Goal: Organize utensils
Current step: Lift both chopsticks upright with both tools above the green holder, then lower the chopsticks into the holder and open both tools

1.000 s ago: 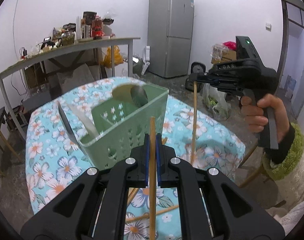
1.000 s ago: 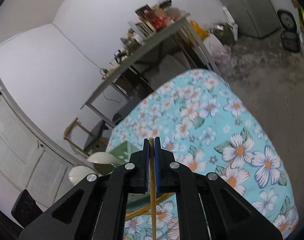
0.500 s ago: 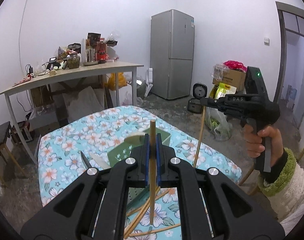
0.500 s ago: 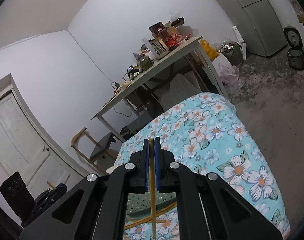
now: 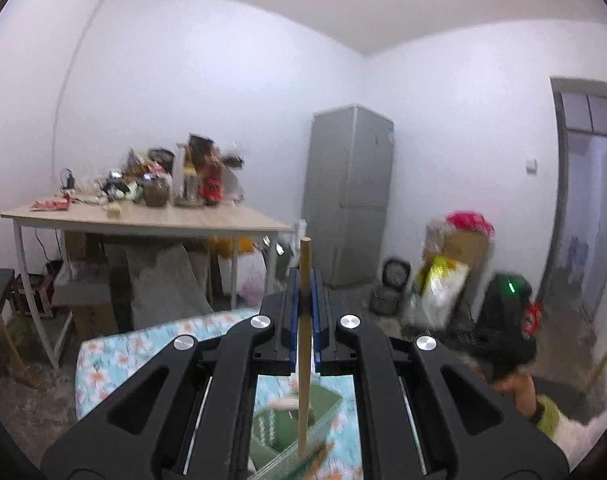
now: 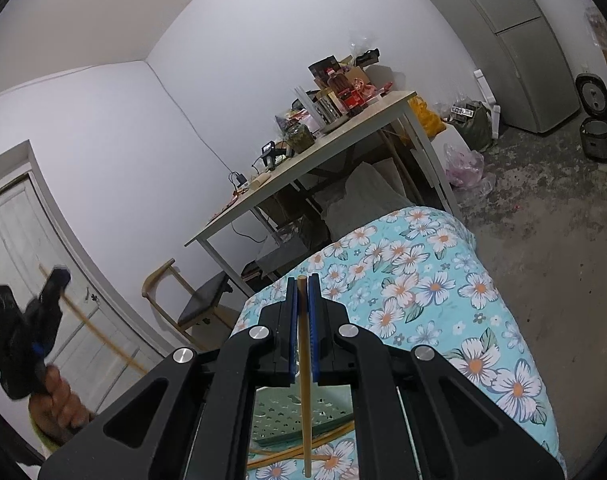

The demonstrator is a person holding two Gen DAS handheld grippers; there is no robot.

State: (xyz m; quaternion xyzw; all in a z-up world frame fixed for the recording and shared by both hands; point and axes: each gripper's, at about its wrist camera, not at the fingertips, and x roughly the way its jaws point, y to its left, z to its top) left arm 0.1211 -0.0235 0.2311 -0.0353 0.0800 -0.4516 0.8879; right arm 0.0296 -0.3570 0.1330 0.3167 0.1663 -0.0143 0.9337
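Your left gripper [image 5: 303,296] is clamped tight on a wooden chopstick [image 5: 303,344], blue pads squeezing it from both sides. The stick runs straight up and down through the jaws, top end poking out above the pads and the lower end hanging right over the green utensil basket [image 5: 291,428]. Same deal on your right gripper [image 6: 302,300]: pinched shut on its own chopstick [image 6: 304,380], also upright, tip dangling above the basket [image 6: 299,416] and a few loose chopsticks [image 6: 303,446] lying just beside it on the floral tablecloth [image 6: 423,292].

The left wrist view is pretty blurry but it's the only one showing inside the basket, where a pale utensil [image 5: 285,403] sits; can't tell what kind. It also catches your right hand [image 5: 515,390] off to the right of the basket. The right wrist view is sharper and shows the loose sticks, plus your left hand [image 6: 59,404] far left of the basket, its stick [image 6: 91,324] slanting down.
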